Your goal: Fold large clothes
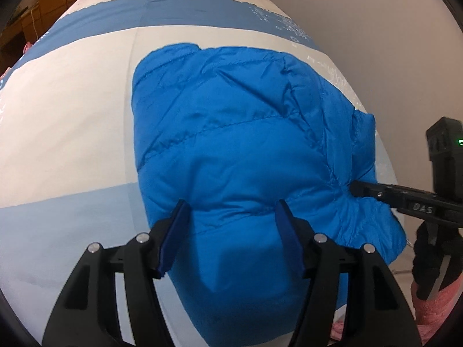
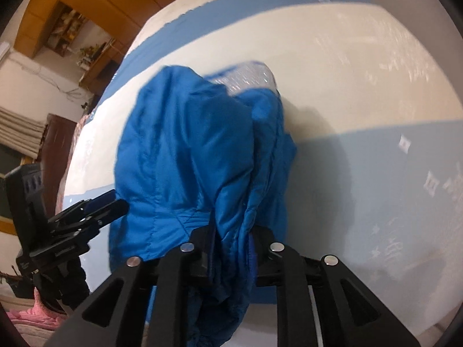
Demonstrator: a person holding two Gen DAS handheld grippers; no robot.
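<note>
A bright blue quilted puffer jacket (image 1: 231,150) lies bunched in a folded heap on a white and blue sheet (image 1: 72,110). My left gripper (image 1: 230,211) is open, its blue-padded fingers (image 1: 176,231) spread just above the jacket's near part, holding nothing. My right gripper (image 2: 231,240) is shut on a gathered fold of the jacket (image 2: 185,156), which drapes over its fingers. In the left wrist view the right gripper (image 1: 356,188) pinches the jacket's right edge. In the right wrist view the left gripper (image 2: 107,205) sits at the jacket's left side.
The sheet (image 2: 361,92) covers a bed that fills both views. A plain wall (image 1: 376,14) stands on the right. Wooden cabinets and shelves (image 2: 66,26) stand beyond the bed's far side. Pink fabric (image 2: 37,315) lies by the near edge.
</note>
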